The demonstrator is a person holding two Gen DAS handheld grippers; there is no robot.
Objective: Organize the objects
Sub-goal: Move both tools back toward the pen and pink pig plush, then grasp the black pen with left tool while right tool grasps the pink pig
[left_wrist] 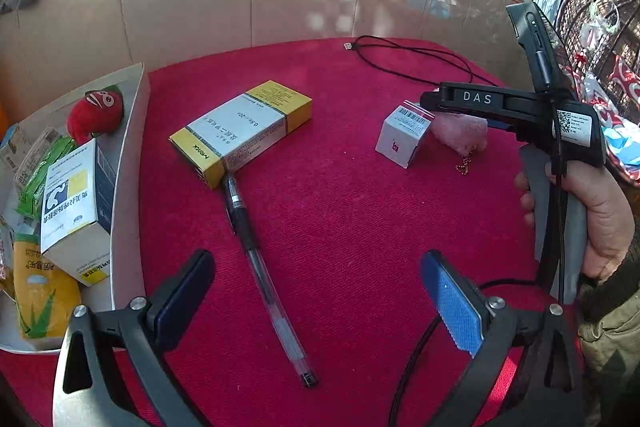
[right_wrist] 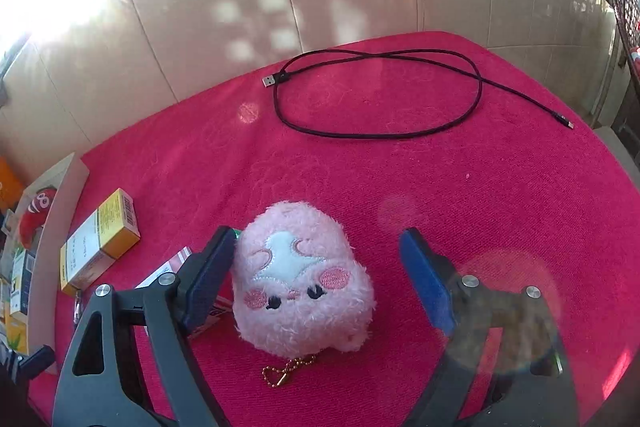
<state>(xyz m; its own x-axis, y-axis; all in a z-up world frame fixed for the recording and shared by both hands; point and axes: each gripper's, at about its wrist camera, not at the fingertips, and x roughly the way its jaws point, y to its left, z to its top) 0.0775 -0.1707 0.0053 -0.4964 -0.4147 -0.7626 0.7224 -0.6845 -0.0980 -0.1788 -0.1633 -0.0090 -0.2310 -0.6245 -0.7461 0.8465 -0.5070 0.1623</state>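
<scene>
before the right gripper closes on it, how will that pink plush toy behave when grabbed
The pink plush toy looks fluffy and soft, so it will probably squash between the pads rather than resist. It likely weighs little for its bulk. Its rounded body may shift sideways if only one finger meets it first, and the gold bead chain will probably dangle.

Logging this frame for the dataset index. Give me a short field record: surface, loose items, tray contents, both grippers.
surface: red cloth
loose items: yellow box, pen, white box, pink plush, cable
tray: red plush, boxes and packets
left gripper: open, above the pen, holding nothing
right gripper: open, pink plush between the pads, right pad clear of it
plush chain: lies on the cloth
</scene>
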